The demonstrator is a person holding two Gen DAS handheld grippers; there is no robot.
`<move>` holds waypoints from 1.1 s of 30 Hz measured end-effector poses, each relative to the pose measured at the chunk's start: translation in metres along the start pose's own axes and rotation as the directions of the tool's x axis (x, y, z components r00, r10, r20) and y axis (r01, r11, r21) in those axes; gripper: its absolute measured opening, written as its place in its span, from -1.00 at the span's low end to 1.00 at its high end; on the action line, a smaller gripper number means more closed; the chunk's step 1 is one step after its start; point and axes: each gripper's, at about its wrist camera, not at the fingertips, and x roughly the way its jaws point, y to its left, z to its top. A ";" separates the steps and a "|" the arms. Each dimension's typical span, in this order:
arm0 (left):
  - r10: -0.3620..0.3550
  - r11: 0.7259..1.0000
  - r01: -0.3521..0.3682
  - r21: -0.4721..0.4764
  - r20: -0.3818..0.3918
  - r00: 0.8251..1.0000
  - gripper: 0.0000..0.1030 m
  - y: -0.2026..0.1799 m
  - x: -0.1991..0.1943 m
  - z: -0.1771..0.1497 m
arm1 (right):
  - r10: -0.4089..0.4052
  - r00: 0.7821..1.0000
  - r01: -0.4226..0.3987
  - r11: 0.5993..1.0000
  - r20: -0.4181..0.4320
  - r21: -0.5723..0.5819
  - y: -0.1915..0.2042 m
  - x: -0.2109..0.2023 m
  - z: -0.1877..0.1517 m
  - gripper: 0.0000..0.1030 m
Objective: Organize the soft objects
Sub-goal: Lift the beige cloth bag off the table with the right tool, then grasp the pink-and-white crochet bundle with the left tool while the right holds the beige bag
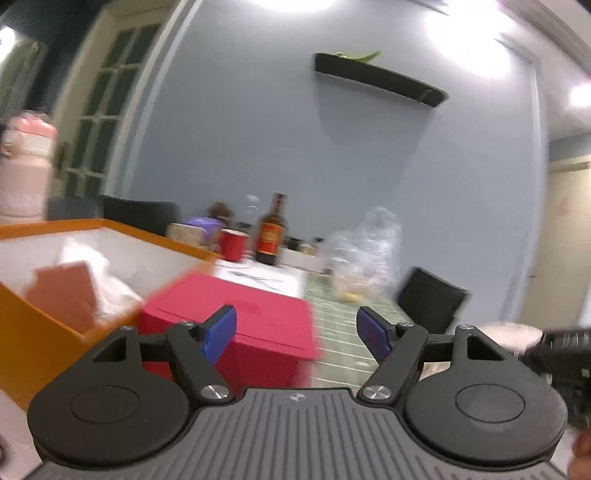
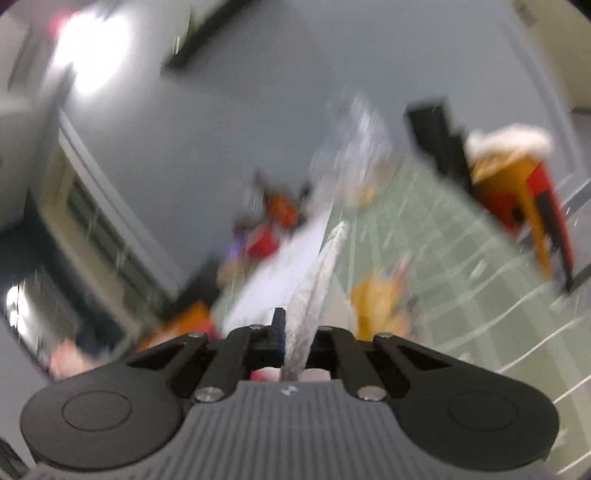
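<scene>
Now we carry a white cloth (image 2: 317, 280) in our right hand-held gripper (image 2: 295, 339).
Clamped shut on it, cloth running straight ahead; our left hand-held gripper (image 1: 297, 332) gapes empty, nearer the orange box (image 1: 122, 236) at left.

We see both views bowed by the fisheye lens, straight lines curving toward dark corners. In the left wrist view, ceiling lights (image 1: 291, 3) blow out to white along the top and right, washing the blue-grey wall (image 1: 258, 140); the shelf (image 1: 380, 79) casts a soft shadow below it. The near boxes are smeared. The right wrist view is heavily motion-blurred throughout, with one glaring light (image 2: 92, 48) at upper left and only the gripper body sharp
</scene>
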 end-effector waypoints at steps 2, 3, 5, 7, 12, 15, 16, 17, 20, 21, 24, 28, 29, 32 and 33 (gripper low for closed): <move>-0.094 0.996 0.094 0.010 -0.021 0.995 0.68 -0.007 -0.004 -0.003 | 0.025 0.998 -0.031 0.994 0.055 0.106 -0.020 -0.010 0.005 -0.95; -0.135 0.990 0.136 0.023 -0.024 0.991 0.68 -0.011 -0.005 -0.004 | 0.026 0.997 -0.037 0.988 0.074 0.152 -0.030 -0.012 0.006 -0.95; -0.169 0.984 0.170 0.057 -0.018 0.985 0.68 -0.018 -0.008 -0.008 | -0.002 0.996 -0.018 0.976 0.093 0.216 -0.044 -0.012 0.007 -0.95; -0.179 0.980 0.180 0.086 -0.013 0.984 0.68 -0.023 -0.010 -0.012 | -0.022 0.995 -0.005 0.966 0.102 0.259 -0.052 -0.009 0.007 -0.95; -0.242 0.964 0.252 0.083 -0.107 0.964 0.68 -0.029 -0.008 -0.018 | -0.004 0.996 -0.027 0.947 0.094 0.322 -0.061 -0.004 0.004 -0.95; -0.281 0.942 0.304 0.143 -0.164 0.946 0.68 -0.039 -0.004 -0.026 | 0.013 0.995 -0.045 0.944 0.100 0.328 -0.062 -0.006 0.005 -0.95; -0.291 0.931 0.323 0.169 -0.188 0.938 0.68 -0.043 -0.003 -0.029 | 0.010 0.995 -0.042 0.944 0.100 0.328 -0.062 -0.008 0.004 -0.95; -0.295 0.921 0.335 0.198 -0.208 0.933 0.68 -0.048 -0.003 -0.033 | 0.008 0.995 -0.041 0.943 0.101 0.329 -0.062 -0.009 0.004 -0.95; -0.287 0.884 0.352 0.307 -0.238 0.928 0.69 -0.064 -0.005 -0.047 | 0.017 0.995 -0.050 0.936 0.097 0.349 -0.065 -0.010 0.002 -0.95; -0.287 0.868 0.359 0.342 -0.245 0.926 0.69 -0.069 -0.005 -0.052 | 0.017 0.995 -0.050 0.934 0.095 0.354 -0.066 -0.010 0.002 -0.95; -0.317 0.809 0.411 0.421 -0.276 0.907 0.71 -0.084 -0.006 -0.065 | 0.015 0.995 -0.049 0.933 0.098 0.357 -0.067 -0.011 0.003 -0.95; -0.265 0.749 0.376 0.546 -0.272 0.925 0.77 -0.104 -0.002 -0.086 | 0.021 0.994 -0.061 0.928 0.111 0.369 -0.068 -0.013 0.002 -0.95; -0.237 0.742 0.367 0.561 -0.293 0.927 0.77 -0.109 0.001 -0.088 | 0.021 0.994 -0.061 0.926 0.111 0.372 -0.068 -0.013 0.002 -0.95; -0.197 0.748 0.365 0.554 -0.341 0.919 0.82 -0.112 0.012 -0.091 | 0.022 0.994 -0.060 0.925 0.105 0.375 -0.068 -0.013 0.002 -0.95; -0.207 0.749 0.381 0.543 -0.354 0.912 0.83 -0.110 0.015 -0.089 | 0.023 0.994 -0.060 0.926 0.103 0.372 -0.068 -0.013 0.002 -0.95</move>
